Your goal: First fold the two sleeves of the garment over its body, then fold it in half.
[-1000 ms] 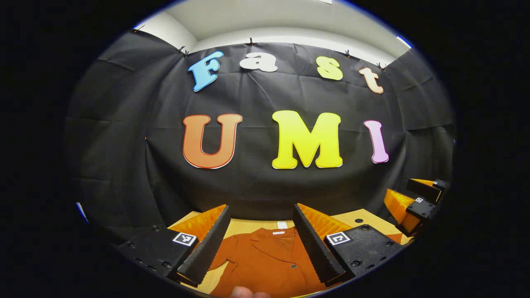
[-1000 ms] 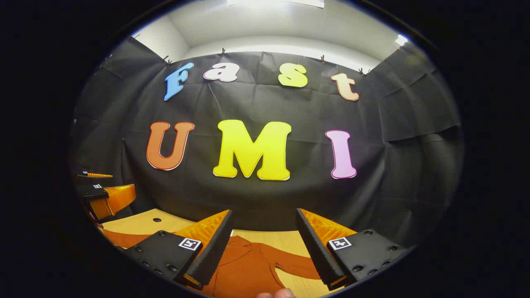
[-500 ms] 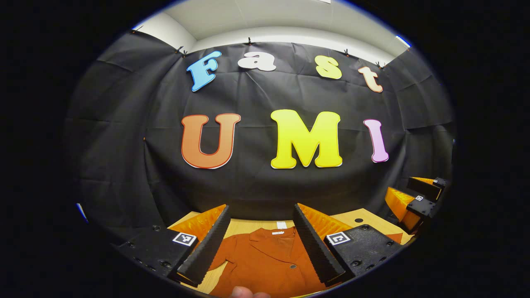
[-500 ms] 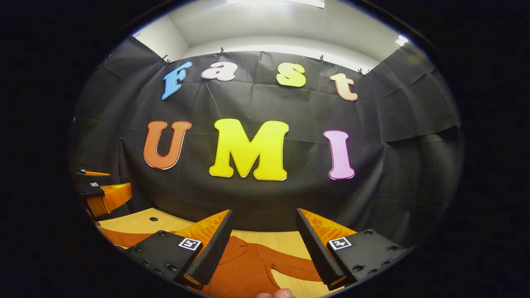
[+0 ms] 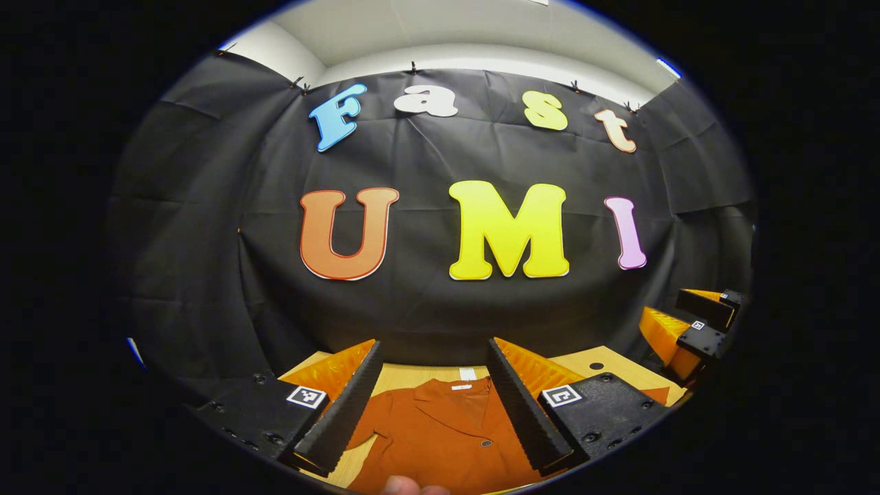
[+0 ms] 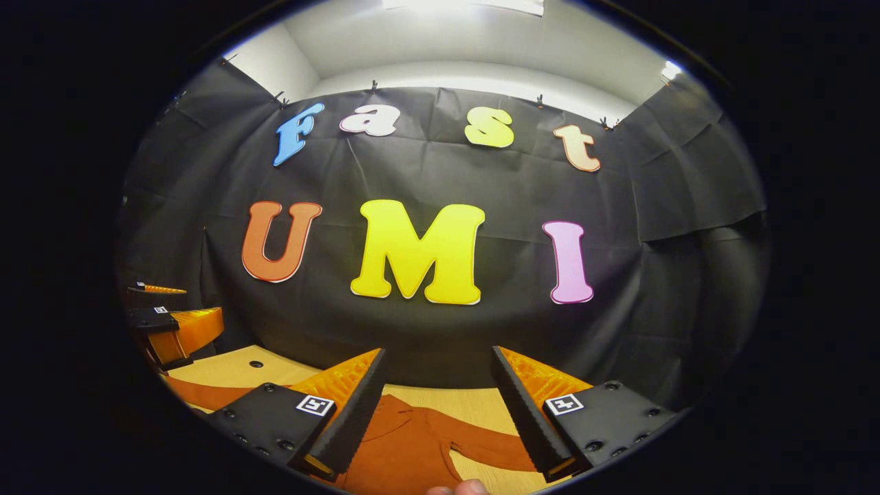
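Overhead, both grippers are hanging above a wooden table [image 5: 412,375] in front of the booth's black cloth wall [image 5: 426,302]. A rust-orange garment [image 5: 440,433] is lying flat on that table, collar toward the wall, and one sleeve [image 6: 485,447] is stretching out sideways across the wood in the right gripper view. The left gripper [image 5: 434,395] is holding its fingers spread wide apart, with nothing between them, above the garment's collar and buttoned front. The right gripper [image 6: 436,402] is likewise keeping its fingers spread and empty, above the garment's shoulder. A small button [image 5: 486,443] is showing on the garment's front. A fingertip [image 6: 457,488] is peeking in at the lower edge of the right gripper view.
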{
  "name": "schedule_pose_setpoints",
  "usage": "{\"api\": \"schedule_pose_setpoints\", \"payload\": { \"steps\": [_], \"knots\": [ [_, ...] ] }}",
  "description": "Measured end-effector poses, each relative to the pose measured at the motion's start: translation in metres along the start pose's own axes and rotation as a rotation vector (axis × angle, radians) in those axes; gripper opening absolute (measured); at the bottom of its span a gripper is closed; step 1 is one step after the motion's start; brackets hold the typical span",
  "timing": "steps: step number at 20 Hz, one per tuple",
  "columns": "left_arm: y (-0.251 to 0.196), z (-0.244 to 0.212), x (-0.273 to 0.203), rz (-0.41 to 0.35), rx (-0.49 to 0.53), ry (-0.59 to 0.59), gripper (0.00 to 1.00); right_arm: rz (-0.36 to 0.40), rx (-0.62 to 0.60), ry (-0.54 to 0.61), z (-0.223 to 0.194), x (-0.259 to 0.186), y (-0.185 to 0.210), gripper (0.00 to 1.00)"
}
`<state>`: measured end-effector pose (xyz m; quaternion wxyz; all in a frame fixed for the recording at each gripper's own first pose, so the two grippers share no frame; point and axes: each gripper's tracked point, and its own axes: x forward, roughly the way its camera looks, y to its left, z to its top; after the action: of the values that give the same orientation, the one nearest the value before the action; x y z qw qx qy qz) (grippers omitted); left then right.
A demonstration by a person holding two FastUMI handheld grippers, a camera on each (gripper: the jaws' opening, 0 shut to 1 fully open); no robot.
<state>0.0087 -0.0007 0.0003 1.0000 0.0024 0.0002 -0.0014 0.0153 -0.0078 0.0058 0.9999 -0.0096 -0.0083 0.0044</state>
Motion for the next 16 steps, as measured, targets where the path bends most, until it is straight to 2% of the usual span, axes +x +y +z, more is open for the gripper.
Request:
{"api": "schedule_pose_setpoints", "payload": {
  "steps": [16],
  "knots": [
    [-0.0051, 0.0048, 0.0086, -0.003, 0.003, -0.018, 0.98, -0.001, 0.018, 0.005, -0.0010, 0.0107, -0.0042, 0.95]
  ]
}}
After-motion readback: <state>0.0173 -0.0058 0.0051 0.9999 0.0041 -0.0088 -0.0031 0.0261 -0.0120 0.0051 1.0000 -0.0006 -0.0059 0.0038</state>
